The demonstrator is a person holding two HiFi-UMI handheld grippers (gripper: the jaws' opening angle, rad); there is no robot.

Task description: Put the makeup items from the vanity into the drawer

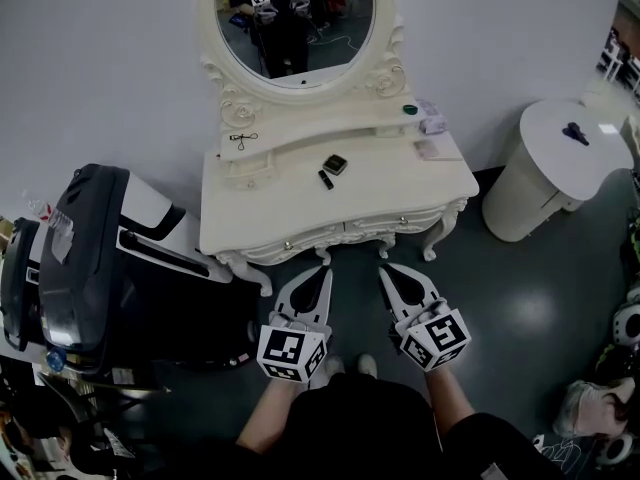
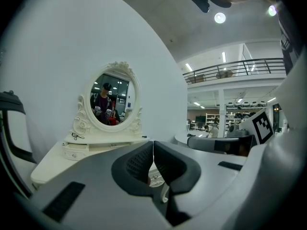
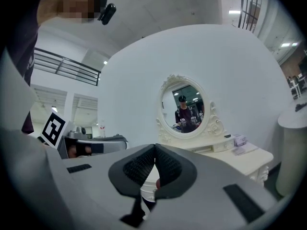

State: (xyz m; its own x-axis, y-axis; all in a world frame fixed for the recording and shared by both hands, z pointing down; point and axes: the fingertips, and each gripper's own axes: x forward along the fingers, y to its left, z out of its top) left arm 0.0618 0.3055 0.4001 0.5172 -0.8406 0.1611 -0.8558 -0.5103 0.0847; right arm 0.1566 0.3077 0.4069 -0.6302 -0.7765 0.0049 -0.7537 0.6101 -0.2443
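Note:
A white vanity (image 1: 260, 208) with an oval mirror (image 1: 295, 28) stands against the wall ahead. On its top lie a black square compact (image 1: 335, 164) and a black tube (image 1: 326, 179). An eyelash curler (image 1: 243, 139) rests on the raised shelf, with a green-lidded jar (image 1: 410, 109) and small boxes (image 1: 433, 123) at the right end. The front drawers (image 1: 345, 232) are closed. My left gripper (image 1: 324, 272) and right gripper (image 1: 386, 269) hover side by side just in front of the vanity, both shut and empty. Each gripper view shows closed jaws, left gripper (image 2: 153, 143) and right gripper (image 3: 155, 147), facing the mirror (image 2: 111, 101).
A black and white chair-like machine (image 1: 100, 258) sits close to the vanity's left. A round white table (image 1: 560, 158) with a small dark object (image 1: 575, 131) stands at the right. My feet (image 1: 345, 366) are on the dark floor below the grippers.

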